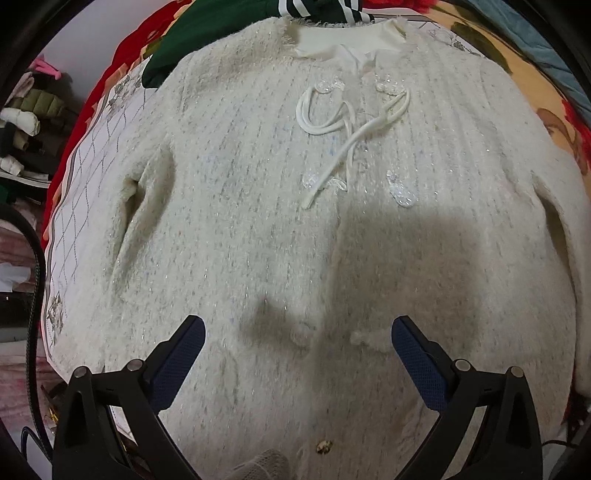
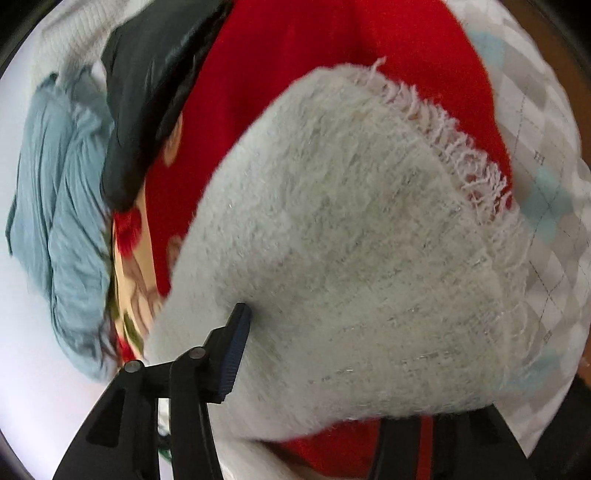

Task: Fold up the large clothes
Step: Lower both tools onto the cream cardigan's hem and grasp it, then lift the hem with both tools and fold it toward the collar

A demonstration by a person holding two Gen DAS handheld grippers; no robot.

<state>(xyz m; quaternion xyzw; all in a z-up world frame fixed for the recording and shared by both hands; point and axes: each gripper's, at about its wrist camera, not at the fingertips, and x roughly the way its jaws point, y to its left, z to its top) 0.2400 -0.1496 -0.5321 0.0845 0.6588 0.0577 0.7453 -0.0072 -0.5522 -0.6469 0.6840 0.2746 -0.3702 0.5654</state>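
Note:
A large fuzzy cream sweater (image 1: 280,206) with a white cord (image 1: 347,133) and sequin patches lies spread flat, neckline at the far end. My left gripper (image 1: 298,341) hovers open over its lower middle, holding nothing. In the right wrist view, my right gripper (image 2: 325,332) is shut on a fringed part of the cream sweater (image 2: 369,229), which drapes over the jaws and hides the right finger; only the left finger (image 2: 232,354) shows.
The sweater lies on a white grid-patterned cloth (image 1: 85,177) over a red floral blanket (image 2: 280,74). A dark green garment (image 1: 207,33) lies beyond the neckline. A blue cloth (image 2: 62,192) and a black garment (image 2: 147,92) lie nearby. Piled clothes (image 1: 26,114) stand at far left.

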